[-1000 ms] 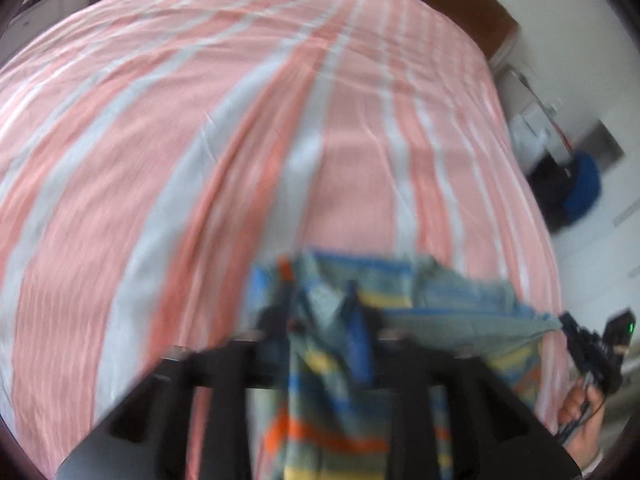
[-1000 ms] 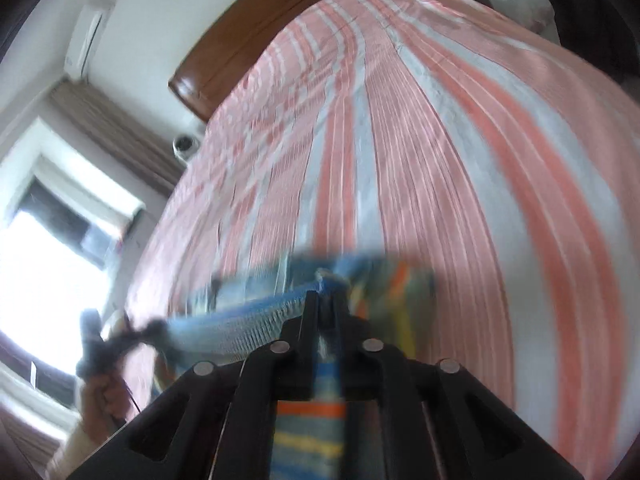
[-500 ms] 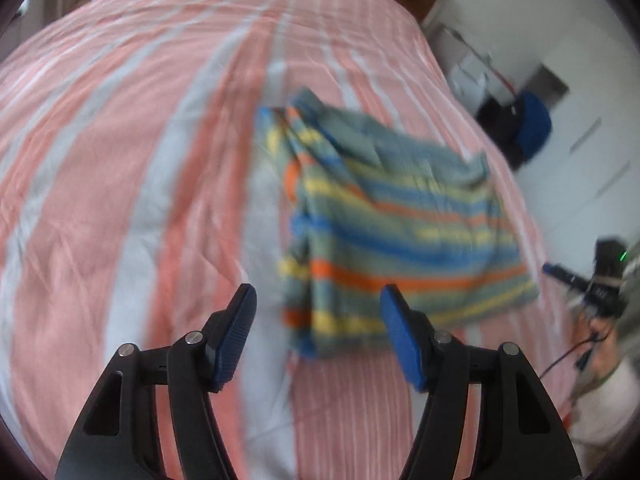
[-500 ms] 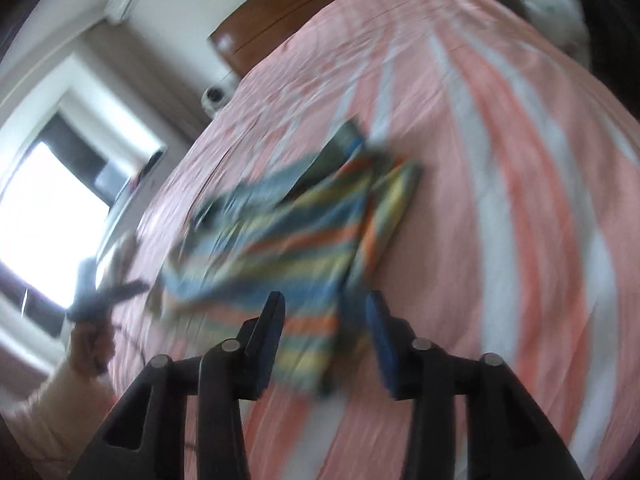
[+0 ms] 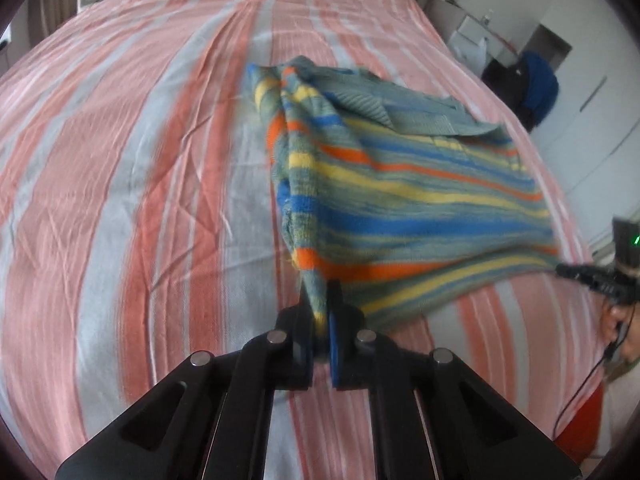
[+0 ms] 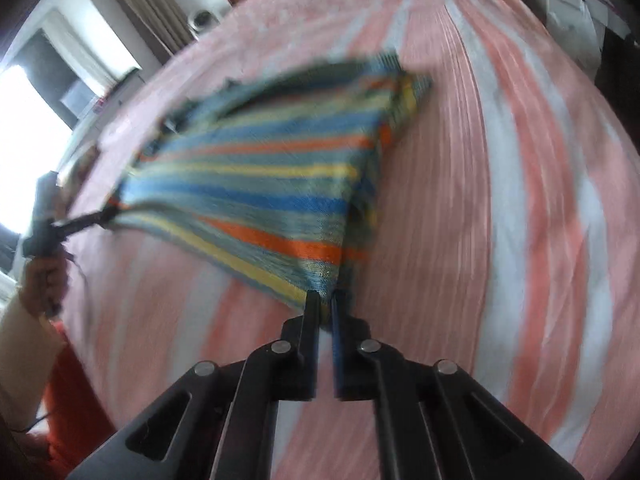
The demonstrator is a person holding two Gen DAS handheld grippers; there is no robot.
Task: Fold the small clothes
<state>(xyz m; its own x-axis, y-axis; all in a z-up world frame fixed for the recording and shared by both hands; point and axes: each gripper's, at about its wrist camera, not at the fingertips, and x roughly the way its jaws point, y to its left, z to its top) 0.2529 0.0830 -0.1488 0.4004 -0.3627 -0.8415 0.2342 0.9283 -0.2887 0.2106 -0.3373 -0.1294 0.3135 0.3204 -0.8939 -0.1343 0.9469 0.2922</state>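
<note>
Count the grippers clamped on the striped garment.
2. The left gripper pinches the striped garment at its near left corner; the right gripper pinches its near right corner, both over the bed.

The left tool (image 5: 320,300) is squeezed tight on the near corner of a striped top (image 5: 400,200). The top has blue, yellow, orange and grey-green stripes. It lies on a bed (image 5: 140,160) with a pink and white striped sheet. The top's left edge is bunched up in folds, and the rest spreads flat to the right. At its far side a plain grey-green flap is turned over. At the right edge, the right tool (image 5: 560,269) touches the top's other near corner, but it is too blurry to see its grip. A hand (image 5: 624,328) holds that tool, and a thin black wire hangs below it. Beyond the bed stands a dark blue thing (image 5: 536,88) by a white wall.
</note>
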